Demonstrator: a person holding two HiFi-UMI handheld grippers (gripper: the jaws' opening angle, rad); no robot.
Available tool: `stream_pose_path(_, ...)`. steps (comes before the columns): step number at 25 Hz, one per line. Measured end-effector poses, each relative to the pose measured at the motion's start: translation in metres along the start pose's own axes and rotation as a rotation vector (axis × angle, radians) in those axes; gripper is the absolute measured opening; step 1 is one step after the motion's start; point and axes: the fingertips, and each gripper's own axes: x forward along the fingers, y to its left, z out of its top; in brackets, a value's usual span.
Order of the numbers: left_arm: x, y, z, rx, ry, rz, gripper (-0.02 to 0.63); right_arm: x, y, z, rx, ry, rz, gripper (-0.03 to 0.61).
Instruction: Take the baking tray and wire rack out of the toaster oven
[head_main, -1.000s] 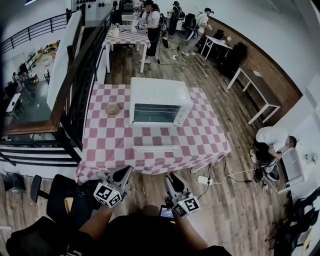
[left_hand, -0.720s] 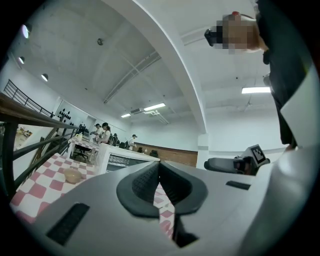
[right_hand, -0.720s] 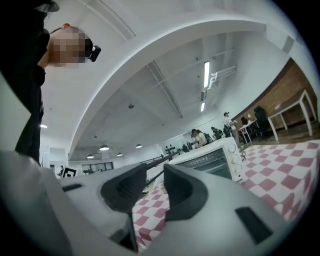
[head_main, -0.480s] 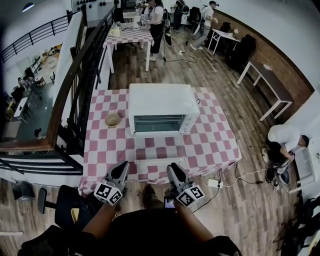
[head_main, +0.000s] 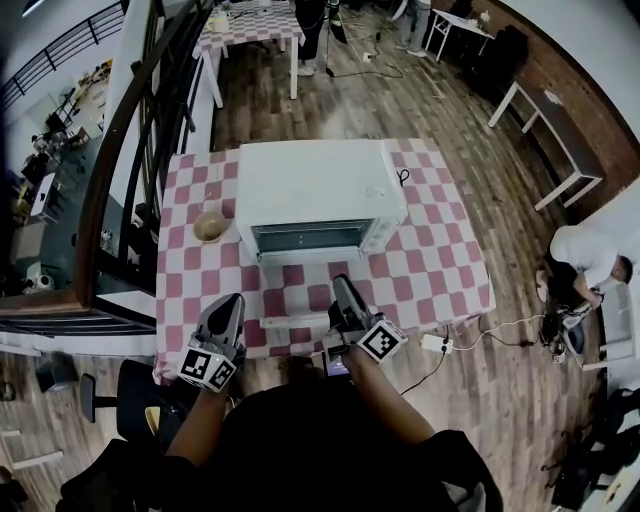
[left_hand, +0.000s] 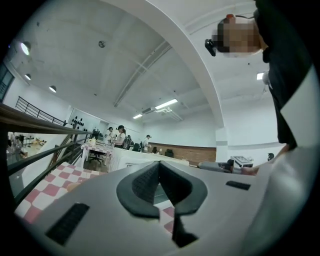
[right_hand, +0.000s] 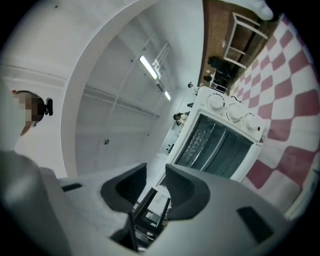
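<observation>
The square table under a red-and-white checked cloth (head_main: 425, 270) is carrying the boxy white toaster oven (head_main: 315, 185) at its middle, glass front facing the near edge. A white strip (head_main: 300, 320) is lying across the cloth just near of that front. Whether it belongs to a lowered door cannot be told.

Both task items are sitting inside the oven. Thin bars, judged to be the metal wire rack (right_hand: 202, 142), are showing behind the glass in the right gripper view. The baking tray cannot be made out.

Judgement: the reach toward the oven is in hand, and nothing is out yet. The next move is calling for a gripper to be carried to the oven mouth and lined up level with the rack or tray edge, the door being cleared first if it is closed.

The right gripper (head_main: 343, 290) is hovering over the near edge of the table, jaws standing partly apart with nothing between them. The left gripper (head_main: 225, 305), to its left, is holding its pads together at the tips, clamping nothing and touching nothing.
</observation>
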Motion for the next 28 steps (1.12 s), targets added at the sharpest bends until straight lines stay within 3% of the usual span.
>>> stream_pose_path(4,0.011,0.017,-0.003,-0.010,0.013,0.049,-0.007,0.033,-0.044,0.001,0.201,-0.030,-0.047,0.107)
stream_pose_path(7,0.015,0.028,-0.007,-0.014,0.028,0.081,-0.007,0.051,-0.079,-0.004,0.279,-0.039,-0.111,0.107)
stream_pose_path(12,0.020,0.039,-0.020,-0.019,0.065,0.119,-0.008,0.069,-0.127,-0.008,0.335,-0.058,-0.204,0.107)
stream_pose_path(17,0.029,0.046,-0.029,-0.021,0.086,0.137,-0.007,0.090,-0.158,-0.008,0.360,-0.072,-0.235,0.107)
stream_pose_path(28,0.034,0.055,-0.034,-0.025,0.107,0.178,-0.006,0.127,-0.191,-0.004,0.353,-0.086,-0.234,0.107)
